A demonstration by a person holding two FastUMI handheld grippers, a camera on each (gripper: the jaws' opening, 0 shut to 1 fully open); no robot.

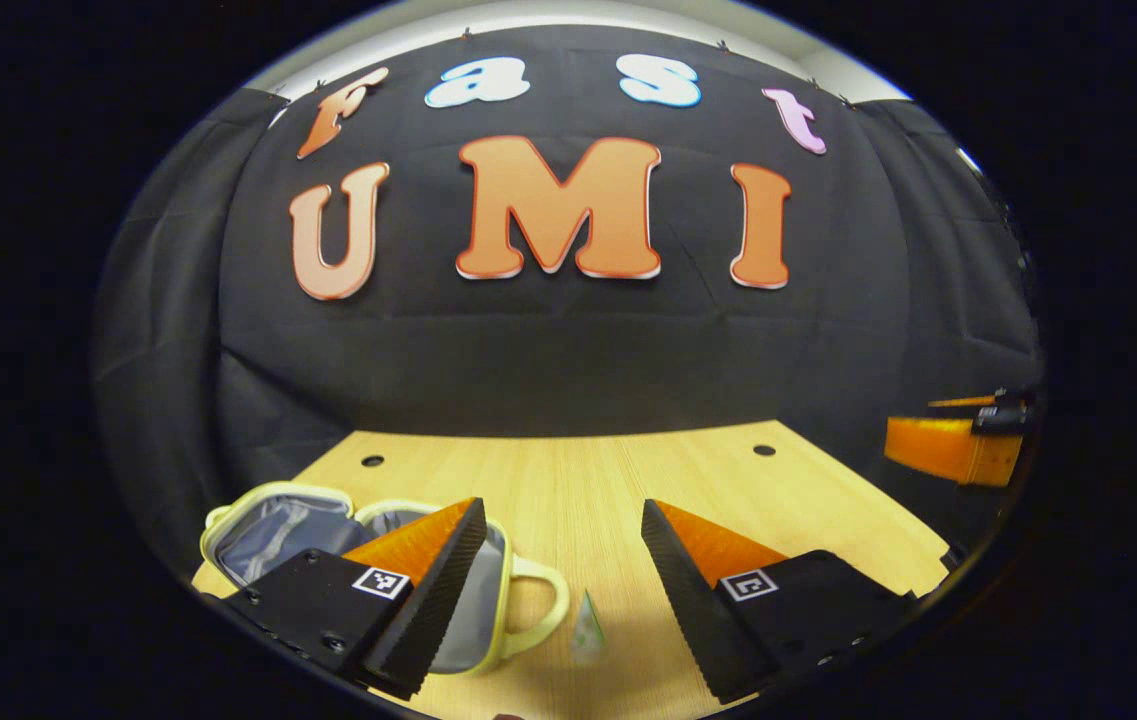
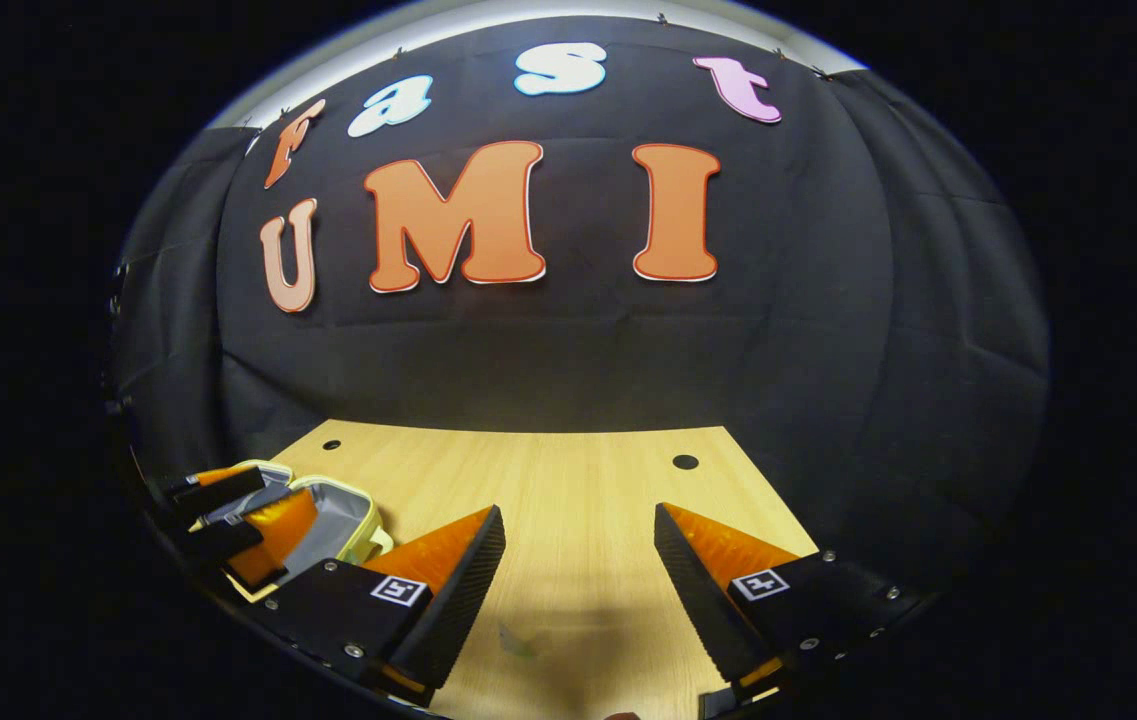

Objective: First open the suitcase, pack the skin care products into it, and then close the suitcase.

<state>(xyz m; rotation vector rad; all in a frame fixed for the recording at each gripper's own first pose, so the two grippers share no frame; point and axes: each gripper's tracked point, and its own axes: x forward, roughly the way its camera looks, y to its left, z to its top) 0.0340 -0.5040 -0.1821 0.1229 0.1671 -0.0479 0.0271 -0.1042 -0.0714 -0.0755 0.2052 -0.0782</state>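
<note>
The small suitcase (image 1: pixel 273 525) lies open on the wooden table (image 1: pixel 578 470), low on the left of the left gripper view. It has a pale yellow-green rim, grey lining and a handle (image 1: pixel 543 600) facing right. A small pale green skin care sachet (image 1: pixel 588 630) stands on the table just right of the handle, between and below the fingers of my left gripper (image 1: pixel 560 510), which is open and holds nothing. In the right gripper view my right gripper (image 2: pixel 578 512) is open over bare table. There the suitcase (image 2: pixel 343 505) is at lower left with the left gripper (image 2: pixel 228 525) over it.
The table (image 2: pixel 528 470) has round holes near its back corners (image 1: pixel 764 450) (image 2: pixel 685 462). Black cloth walls stand close behind and beside it. The right gripper (image 1: pixel 958 448) hangs beyond the table's right edge in the left gripper view.
</note>
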